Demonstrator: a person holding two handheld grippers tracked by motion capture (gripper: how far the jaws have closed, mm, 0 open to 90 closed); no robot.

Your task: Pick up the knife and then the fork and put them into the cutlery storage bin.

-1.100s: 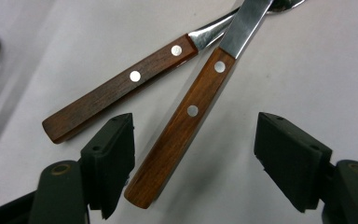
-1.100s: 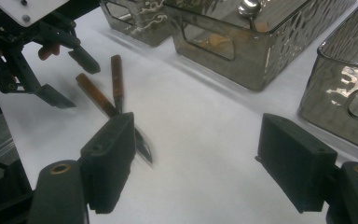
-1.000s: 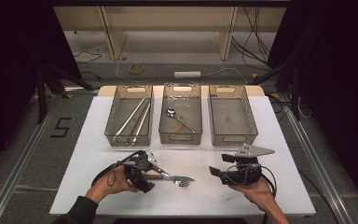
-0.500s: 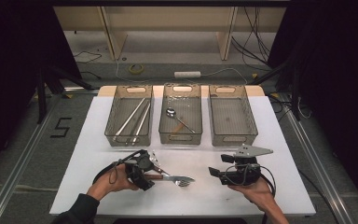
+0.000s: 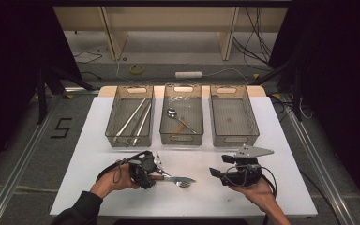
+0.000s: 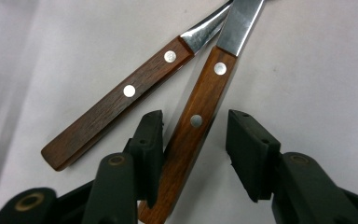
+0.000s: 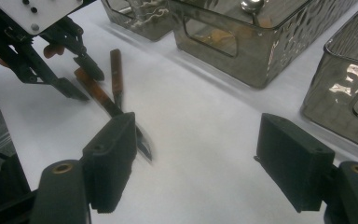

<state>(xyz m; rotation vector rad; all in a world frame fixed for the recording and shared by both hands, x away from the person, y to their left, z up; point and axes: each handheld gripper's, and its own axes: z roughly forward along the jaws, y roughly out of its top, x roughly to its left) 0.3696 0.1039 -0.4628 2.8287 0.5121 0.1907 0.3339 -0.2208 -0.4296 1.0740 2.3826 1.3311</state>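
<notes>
1. Two wood-handled utensils cross at lower centre of the white surface (image 5: pixel 290 154).
2. Left gripper (image 6: pixel 193 140) fingers, just closing, straddle the lighter handle (image 6: pixel 193 128), one pad touching, not yet pinching.
3. Right gripper (image 7: pixel 200 161) fingers spread, empty, waiting.

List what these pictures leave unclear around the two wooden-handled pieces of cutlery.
- Left gripper view: the top edge cuts off both metal ends; the left gripper covers the butt of the lighter handle.
- High view: left gripper hides both handles; only a fork head sticks out, and the second piece can't be made out.
- Right gripper view: its near pad covers part of the blade.
</notes>
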